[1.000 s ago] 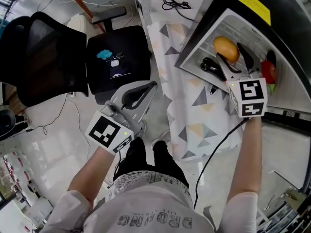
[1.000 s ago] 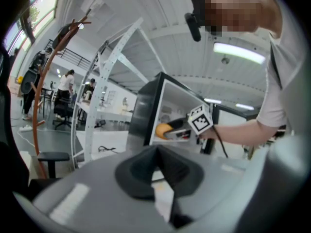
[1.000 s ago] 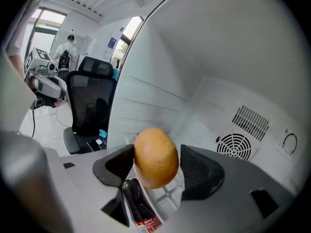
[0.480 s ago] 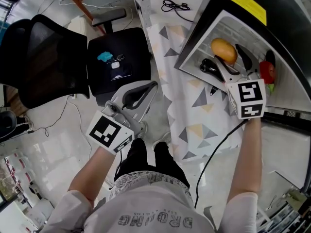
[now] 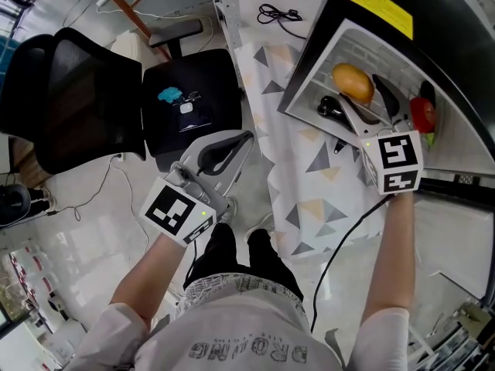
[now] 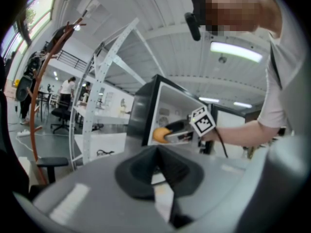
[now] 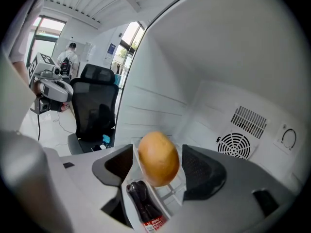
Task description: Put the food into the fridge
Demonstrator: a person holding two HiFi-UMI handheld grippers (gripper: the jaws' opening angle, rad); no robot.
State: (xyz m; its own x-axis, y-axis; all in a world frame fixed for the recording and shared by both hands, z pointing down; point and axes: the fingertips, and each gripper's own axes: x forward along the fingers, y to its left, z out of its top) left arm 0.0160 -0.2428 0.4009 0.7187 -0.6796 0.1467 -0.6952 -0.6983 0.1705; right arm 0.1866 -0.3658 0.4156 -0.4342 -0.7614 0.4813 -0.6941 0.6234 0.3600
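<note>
An orange-yellow round fruit (image 5: 353, 83) lies on the wire shelf inside the open white fridge (image 5: 363, 49). My right gripper (image 5: 357, 99) reaches into the fridge and is open. In the right gripper view the fruit (image 7: 159, 158) sits between the spread jaws of the right gripper (image 7: 160, 166), with a gap on each side. A dark bottle with a red label (image 7: 143, 205) lies below the shelf. My left gripper (image 5: 224, 151) hangs low over the floor beside the table, shut and empty. In the left gripper view the left gripper (image 6: 158, 165) points toward the fridge and the fruit (image 6: 160, 134).
A red item (image 5: 421, 114) sits at the fridge's right side. The fridge stands on a table with a triangle-patterned cloth (image 5: 309, 176); a black cable (image 5: 278, 8) lies farther back. A black office chair (image 5: 69, 91) and a black seat holding a teal object (image 5: 189, 99) stand at the left.
</note>
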